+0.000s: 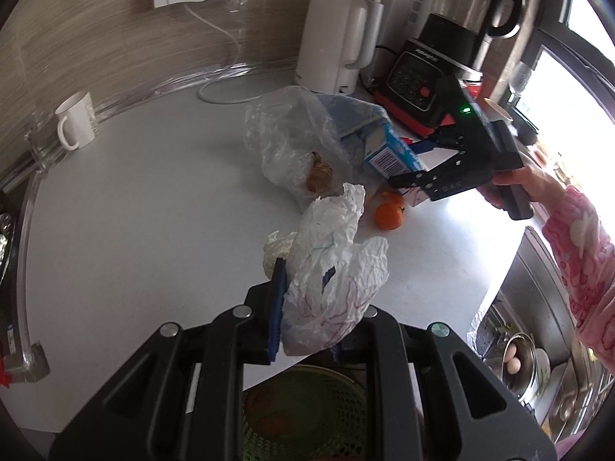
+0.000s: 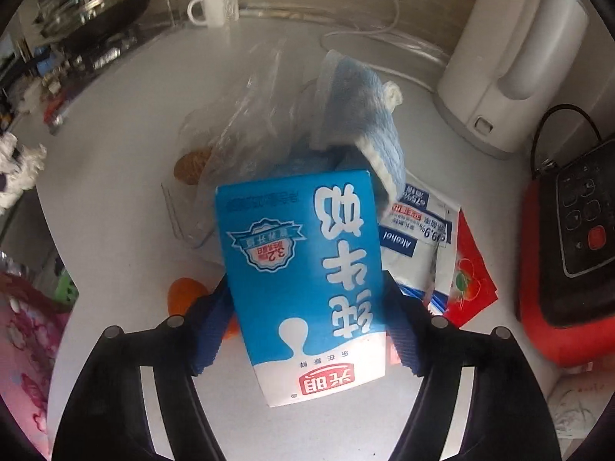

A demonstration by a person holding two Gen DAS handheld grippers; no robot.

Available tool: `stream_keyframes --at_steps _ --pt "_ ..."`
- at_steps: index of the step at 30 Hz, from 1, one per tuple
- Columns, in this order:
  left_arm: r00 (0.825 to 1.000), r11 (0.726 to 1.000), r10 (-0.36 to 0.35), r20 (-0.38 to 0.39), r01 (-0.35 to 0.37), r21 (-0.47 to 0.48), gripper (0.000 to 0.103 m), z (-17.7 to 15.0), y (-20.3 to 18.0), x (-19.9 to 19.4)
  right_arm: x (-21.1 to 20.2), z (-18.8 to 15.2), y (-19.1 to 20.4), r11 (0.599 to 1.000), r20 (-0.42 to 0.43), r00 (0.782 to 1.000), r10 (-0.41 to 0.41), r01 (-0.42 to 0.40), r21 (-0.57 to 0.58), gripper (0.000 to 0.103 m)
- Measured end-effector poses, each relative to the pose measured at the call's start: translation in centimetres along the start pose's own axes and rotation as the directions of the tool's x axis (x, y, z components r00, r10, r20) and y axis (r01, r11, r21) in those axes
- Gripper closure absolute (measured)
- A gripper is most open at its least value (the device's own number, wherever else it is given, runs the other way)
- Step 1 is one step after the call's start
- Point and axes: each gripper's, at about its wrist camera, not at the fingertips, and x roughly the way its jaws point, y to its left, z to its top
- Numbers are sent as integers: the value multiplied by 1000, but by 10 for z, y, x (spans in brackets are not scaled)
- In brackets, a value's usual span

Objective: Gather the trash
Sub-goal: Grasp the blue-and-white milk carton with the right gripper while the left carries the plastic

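Note:
My left gripper [image 1: 303, 280] is shut on a crumpled white plastic bag [image 1: 330, 269] and holds it above the counter's front edge. My right gripper [image 2: 307, 307] is shut on a blue milk carton [image 2: 303, 280], lifted off the white counter [image 1: 153, 192]; the carton also shows in the left wrist view [image 1: 388, 153]. A clear plastic bag [image 1: 292, 142] with a brown scrap [image 1: 319, 176] inside lies mid-counter. A blue cloth [image 2: 361, 115] lies behind the carton. Orange peel pieces [image 1: 389, 213] lie by the carton. An alcohol wipe packet [image 2: 423, 238] and a red wrapper [image 2: 469, 280] lie at right.
A white kettle [image 1: 338, 42], a black and red blender [image 1: 434, 77] and a white mug [image 1: 77, 123] stand along the back. A green perforated basket [image 1: 307, 415] sits below the counter's front edge. A sink with a pot of eggs [image 1: 515, 365] is at right.

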Motion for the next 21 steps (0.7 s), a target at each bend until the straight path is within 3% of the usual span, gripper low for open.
stream_keyframes --at_steps 4,9,15,21 --pt "1000 1000 13 2 -13 -24 84 3 3 4 -20 -2 -5 999 52 999 -16 15 34 31" --pt "999 999 -32 30 32 5 84 2 -1 -5 -56 -8 6 993 94 994 -55 45 110 32" --pt "993 992 -111 38 108 72 84 -12 2 -22 -111 -28 66 963 205 976 -78 20 270 32" --pt "980 964 -200 -10 199 176 84 -43 10 -33 -131 -57 145 903 218 966 -135 30 429 32"
